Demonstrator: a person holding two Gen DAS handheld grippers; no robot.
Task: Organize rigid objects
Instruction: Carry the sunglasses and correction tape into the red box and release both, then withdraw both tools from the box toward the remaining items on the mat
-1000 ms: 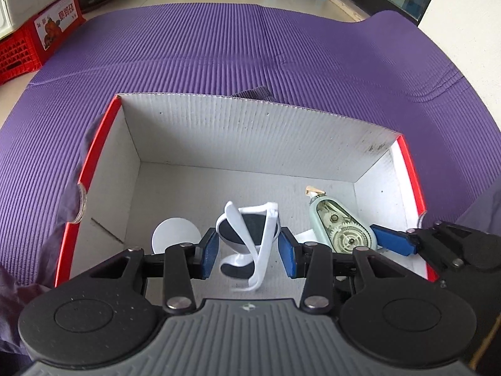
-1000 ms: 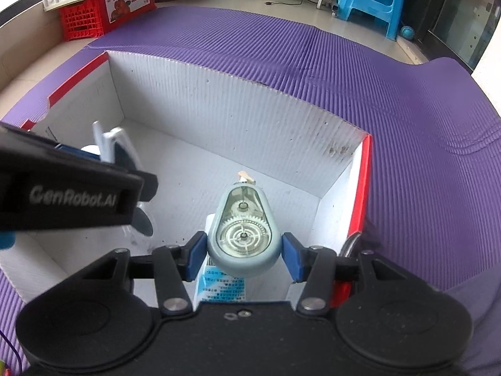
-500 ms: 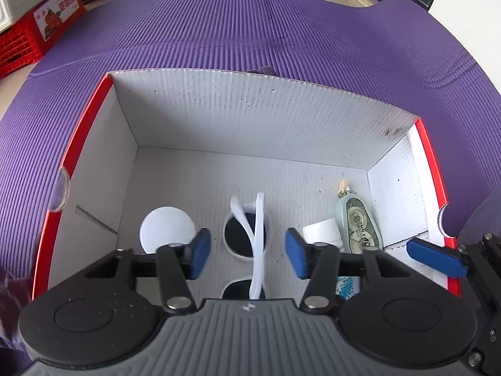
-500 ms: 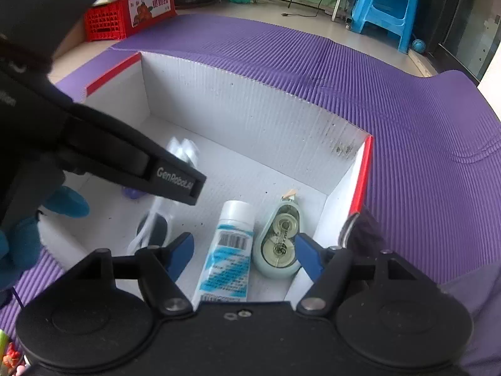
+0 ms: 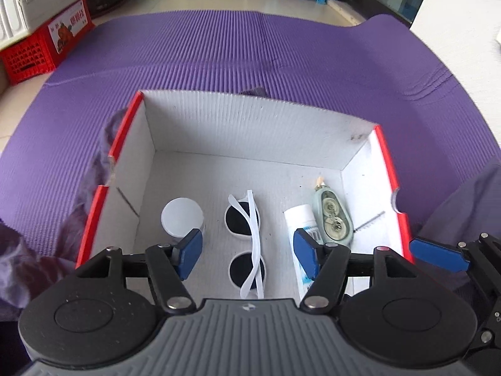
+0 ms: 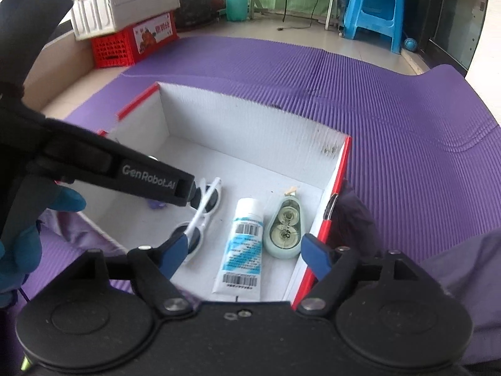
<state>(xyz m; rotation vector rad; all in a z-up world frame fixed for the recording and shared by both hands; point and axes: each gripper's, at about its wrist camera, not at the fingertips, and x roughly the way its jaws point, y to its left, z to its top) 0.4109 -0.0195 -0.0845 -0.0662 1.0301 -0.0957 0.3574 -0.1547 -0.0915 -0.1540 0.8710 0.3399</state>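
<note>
A white cardboard box [image 5: 250,131] with red rims sits on the purple mat. Inside lie a round white lid [image 5: 182,217], white sunglasses [image 5: 247,238], a white and blue tube [image 5: 302,222] and a pale green correction tape [image 5: 332,217]. My left gripper [image 5: 247,252] is open and empty, held above the sunglasses. My right gripper [image 6: 245,253] is open and empty above the tube [image 6: 242,247] and the tape [image 6: 283,228]; the sunglasses [image 6: 200,219] lie to their left. The left gripper's body crosses the right wrist view.
The purple ribbed mat [image 5: 250,47] spreads around the box. A red crate [image 6: 134,42] and a blue stool [image 6: 372,9] stand on the floor beyond it. The right box rim [image 6: 332,197] has a notch.
Both grippers opened and let go: the sunglasses and the correction tape now lie on the box floor. Both grippers have lifted up and back from the box.
</note>
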